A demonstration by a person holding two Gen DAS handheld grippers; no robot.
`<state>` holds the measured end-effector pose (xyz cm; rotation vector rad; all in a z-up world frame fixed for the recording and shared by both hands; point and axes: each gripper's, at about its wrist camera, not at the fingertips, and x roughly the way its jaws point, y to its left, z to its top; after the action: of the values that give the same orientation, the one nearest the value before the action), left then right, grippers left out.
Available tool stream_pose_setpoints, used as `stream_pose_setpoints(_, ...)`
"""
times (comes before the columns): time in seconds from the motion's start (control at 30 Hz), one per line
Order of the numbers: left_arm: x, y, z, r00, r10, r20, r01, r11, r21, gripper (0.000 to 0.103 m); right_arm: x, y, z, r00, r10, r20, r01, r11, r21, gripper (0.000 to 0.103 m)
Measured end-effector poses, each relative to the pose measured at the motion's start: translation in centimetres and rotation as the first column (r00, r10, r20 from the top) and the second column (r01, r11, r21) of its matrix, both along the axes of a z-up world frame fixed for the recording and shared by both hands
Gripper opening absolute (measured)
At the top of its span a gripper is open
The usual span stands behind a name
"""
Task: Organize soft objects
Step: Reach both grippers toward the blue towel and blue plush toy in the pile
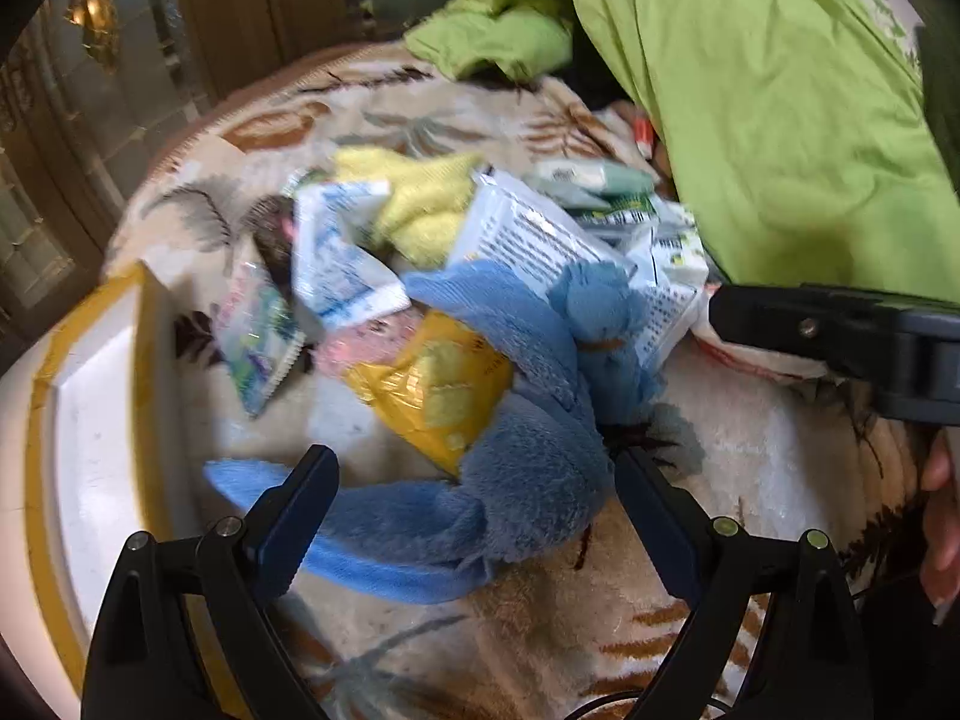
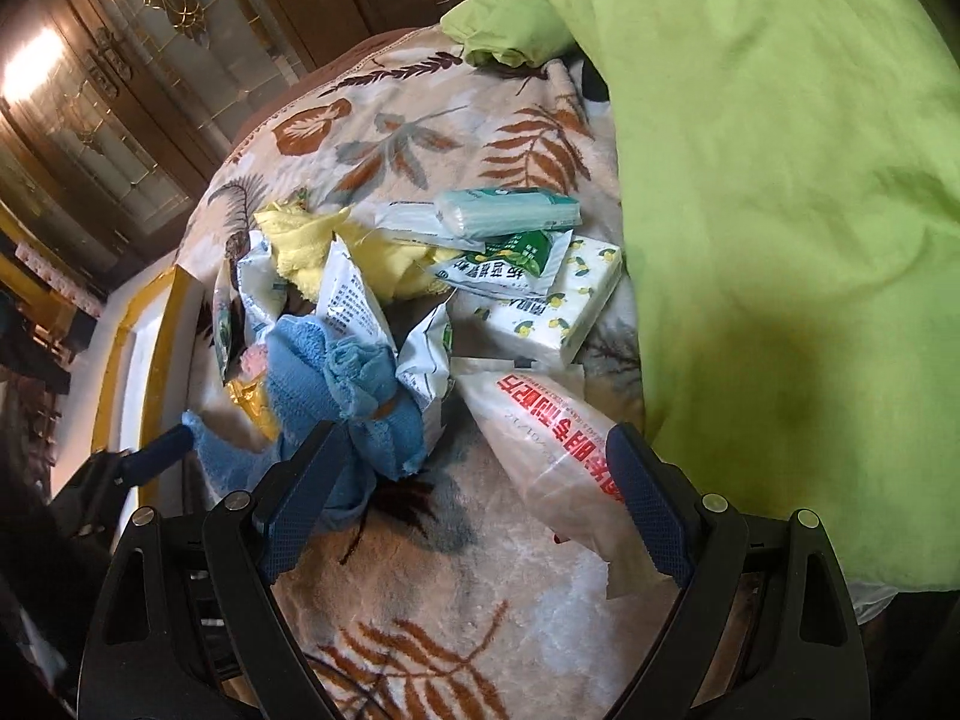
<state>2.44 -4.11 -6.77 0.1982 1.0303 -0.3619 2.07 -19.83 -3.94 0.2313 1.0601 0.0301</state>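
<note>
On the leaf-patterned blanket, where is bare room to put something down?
Free: leaf-patterned blanket near the right gripper, between blue fluffy towel and red-lettered white plastic bag; also beyond the yellow cloth. The pile between is crowded.

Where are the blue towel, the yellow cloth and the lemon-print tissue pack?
blue towel (image 1: pixel 528 480): left wrist view, on its fluffy middle bunch.
yellow cloth (image 2: pixel 300 240): right wrist view, on its upper fold.
lemon-print tissue pack (image 2: pixel 564 306): right wrist view, on its top face.
</note>
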Motion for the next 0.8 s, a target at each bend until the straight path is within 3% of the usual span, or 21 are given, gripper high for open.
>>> stream_pose_setpoints(0.2, 0.3, -0.8, -1.9, 0.997, -0.044, -0.061, 0.042, 0.998, -0.036, 0.089, 0.0, 0.1, 0.5, 1.000, -0.002, 0.015, 0.002, 1.000, 0.001, 0.089)
stream_pose_setpoints(0.23, 0.4, -0.8, -2.0, 0.996, -0.046, -0.072, 0.042, 0.998, -0.051, 0.070, 0.1, 0.0, 0.5, 1.000, 0.000, 0.015, 0.000, 1.000, 0.001, 0.089)
stream_pose_setpoints(0.3, 0.8, -0.7, -2.5, 0.995, -0.020, -0.102, 0.014, 0.998, -0.062, 0.054, 0.1, 0.1, 0.5, 1.000, 0.015, 0.009, -0.015, 1.000, -0.014, 0.089)
stream_pose_setpoints(0.37, 0.9, -0.2, -2.6, 0.992, -0.002, -0.128, -0.011, 0.995, -0.099, 0.052, 0.2, 0.8, 0.2, 0.998, 0.056, -0.007, -0.056, 0.997, -0.053, 0.089)
stream_pose_setpoints(0.5, 0.4, 0.7, -1.8, 0.994, 0.049, -0.099, -0.057, 0.994, -0.088, 0.045, 0.1, 2.5, -0.3, 0.991, 0.130, -0.020, -0.132, 0.984, -0.117, 0.083)
stream_pose_setpoints(0.57, 0.0, 1.8, -1.3, 0.992, 0.079, -0.096, -0.089, 0.990, -0.107, 0.044, 0.0, 3.4, -0.5, 0.986, 0.164, -0.020, -0.165, 0.974, -0.152, 0.072)
stream_pose_setpoints(0.73, -0.4, 3.8, -0.5, 0.988, 0.123, -0.094, -0.134, 0.984, -0.121, 0.044, 0.8, 4.2, -1.5, 0.985, 0.170, -0.036, -0.173, 0.973, -0.154, 0.069)
stream_pose_setpoints(0.8, -0.5, 4.6, -0.4, 0.985, 0.140, -0.100, -0.152, 0.980, -0.129, 0.044, 1.4, 4.0, -2.0, 0.985, 0.165, -0.045, -0.169, 0.979, -0.111, 0.069)
